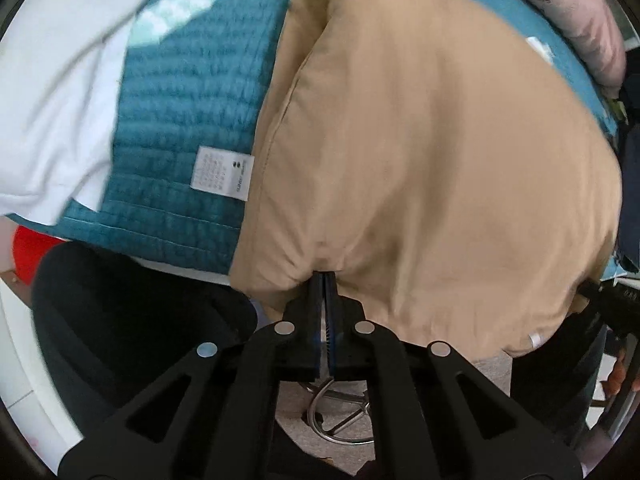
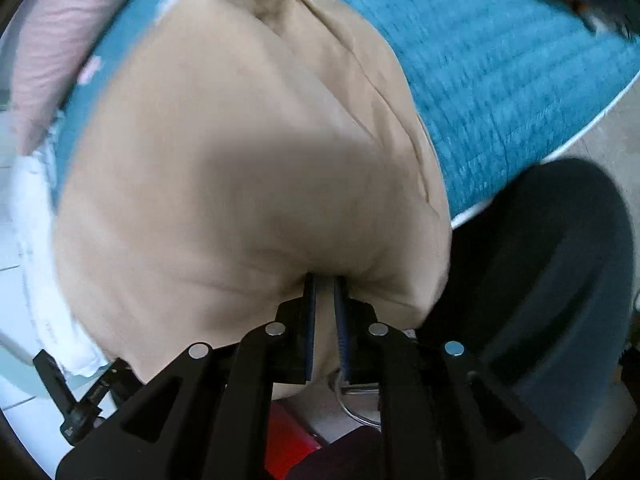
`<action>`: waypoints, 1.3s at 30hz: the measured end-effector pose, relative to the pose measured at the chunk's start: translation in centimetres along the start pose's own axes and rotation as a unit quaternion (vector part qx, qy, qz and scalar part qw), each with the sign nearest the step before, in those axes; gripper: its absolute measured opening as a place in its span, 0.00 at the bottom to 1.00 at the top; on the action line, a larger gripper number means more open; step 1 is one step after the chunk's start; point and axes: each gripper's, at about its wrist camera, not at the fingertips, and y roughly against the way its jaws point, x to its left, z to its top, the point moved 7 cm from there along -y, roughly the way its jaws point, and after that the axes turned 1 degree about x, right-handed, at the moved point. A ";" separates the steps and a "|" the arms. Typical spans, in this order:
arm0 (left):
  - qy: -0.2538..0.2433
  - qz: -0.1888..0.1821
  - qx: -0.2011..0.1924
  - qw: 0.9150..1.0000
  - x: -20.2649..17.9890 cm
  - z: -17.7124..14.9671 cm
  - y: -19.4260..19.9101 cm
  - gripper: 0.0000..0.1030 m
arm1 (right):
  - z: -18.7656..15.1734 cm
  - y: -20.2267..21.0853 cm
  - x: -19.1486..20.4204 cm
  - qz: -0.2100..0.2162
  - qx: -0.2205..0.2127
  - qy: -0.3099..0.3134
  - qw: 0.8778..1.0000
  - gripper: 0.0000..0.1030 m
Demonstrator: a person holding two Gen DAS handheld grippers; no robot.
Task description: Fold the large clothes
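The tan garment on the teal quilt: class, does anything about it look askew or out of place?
Nothing damaged or spilled. The tan garment hangs off the teal quilted blanket's near edge, pinched by the left gripper and right gripper, bunched at its far end.

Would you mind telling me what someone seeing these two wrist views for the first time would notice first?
A big tan garment fills the middle of both views, lying on a teal quilted cover. The left gripper and the right gripper are each shut on the garment's near edge, where the cloth puckers. A white label sits on the cover just left of the garment in the left wrist view, and pink bedding lies at the upper left of the right wrist view.
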 end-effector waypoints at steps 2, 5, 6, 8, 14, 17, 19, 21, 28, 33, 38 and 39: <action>-0.008 -0.009 -0.016 1.000 -0.7 0.4 2.3 0.06 | 0.3 1.7 1.3 0.011 -0.015 0.018 1.000 0.10; -0.017 -0.026 -0.042 0.999 -2.5 1.8 5.7 0.06 | 1.1 4.1 4.0 0.027 -0.036 0.053 0.998 0.11; -0.026 -0.035 -0.050 0.998 -3.6 2.4 6.8 0.06 | 1.3 4.8 4.7 0.033 -0.043 0.061 0.997 0.11; -0.044 -0.055 -0.065 0.995 -6.5 3.6 8.5 0.06 | 1.6 5.4 6.0 0.038 -0.053 0.068 0.996 0.11; -0.052 -0.100 -0.090 0.990 -16.7 10.4 8.4 0.06 | 2.2 5.4 4.2 0.045 -0.042 0.052 0.997 0.11; -0.052 -0.091 -0.059 0.993 -20.6 12.6 4.2 0.05 | 1.4 4.7 2.3 0.042 -0.025 0.029 0.998 0.11; -0.060 -0.037 -0.037 0.997 -21.9 13.5 -0.4 0.04 | 1.2 4.4 0.6 0.043 -0.012 0.006 0.999 0.11; -0.058 -0.016 -0.033 0.998 -21.6 14.3 -3.5 0.03 | 1.3 4.6 -1.0 0.043 -0.010 -0.012 0.999 0.11; -0.059 -0.031 -0.038 0.997 -20.6 13.6 0.1 0.03 | 1.7 6.5 -3.2 0.040 -0.030 -0.033 0.998 0.11; -0.069 -0.051 -0.009 0.996 -19.7 7.7 2.2 0.04 | 1.3 7.2 -2.8 0.049 -0.037 -0.027 0.998 0.11; -0.084 -0.022 -0.002 0.996 -18.0 4.3 -2.7 0.03 | 0.8 5.9 -1.3 0.048 -0.024 -0.019 0.998 0.11; -0.070 -0.024 -0.004 0.997 -17.6 4.5 -3.5 0.02 | 0.5 5.6 -1.0 0.048 -0.020 -0.018 0.998 0.11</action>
